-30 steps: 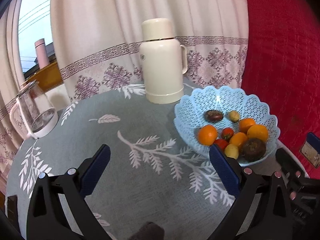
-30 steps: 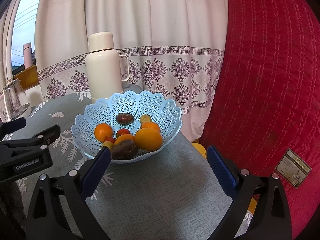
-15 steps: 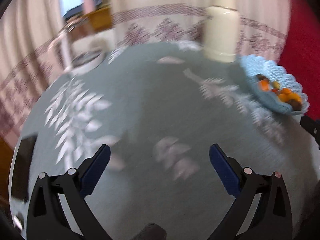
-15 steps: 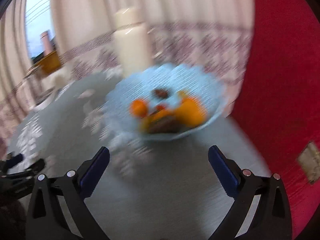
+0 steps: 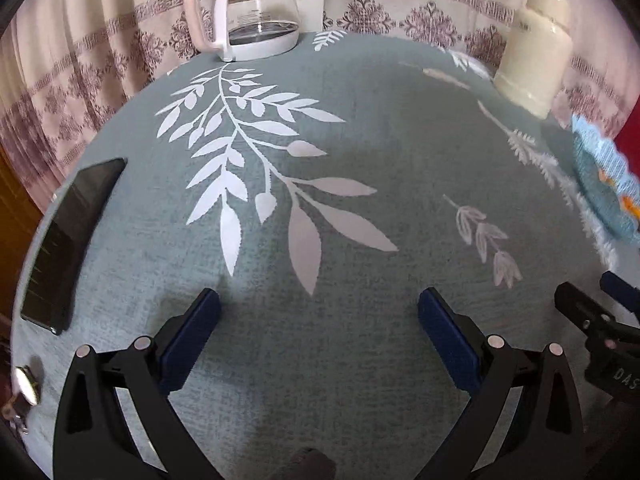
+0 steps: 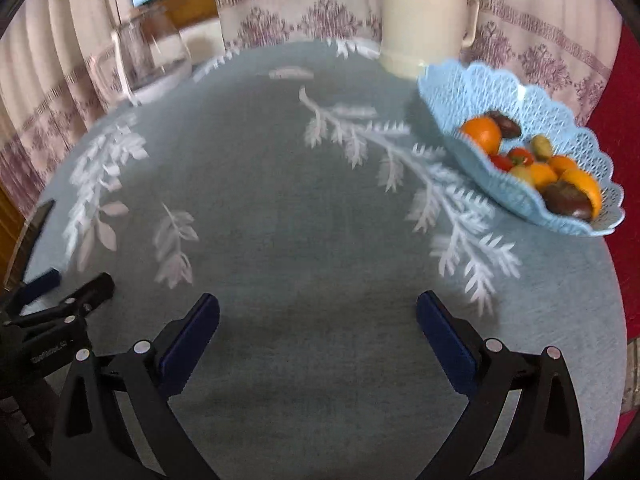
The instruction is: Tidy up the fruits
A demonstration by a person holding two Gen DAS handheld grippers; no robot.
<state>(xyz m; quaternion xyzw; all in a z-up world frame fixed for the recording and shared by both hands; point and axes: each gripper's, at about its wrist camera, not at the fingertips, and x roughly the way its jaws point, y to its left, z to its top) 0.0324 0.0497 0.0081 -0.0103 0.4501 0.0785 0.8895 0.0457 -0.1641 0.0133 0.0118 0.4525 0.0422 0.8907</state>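
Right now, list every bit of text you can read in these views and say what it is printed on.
"DAS": white letters on the right gripper body, cut off at the left wrist view's edge.
White lettering on the left gripper body in the right wrist view: too blurred to read.
Nothing else carries readable text.

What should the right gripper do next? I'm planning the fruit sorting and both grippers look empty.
Probably swing the open right gripper toward the blue basket at its right: all the fruit, such as the nearest orange, lies there, and only bare tablecloth sits between its fingers.
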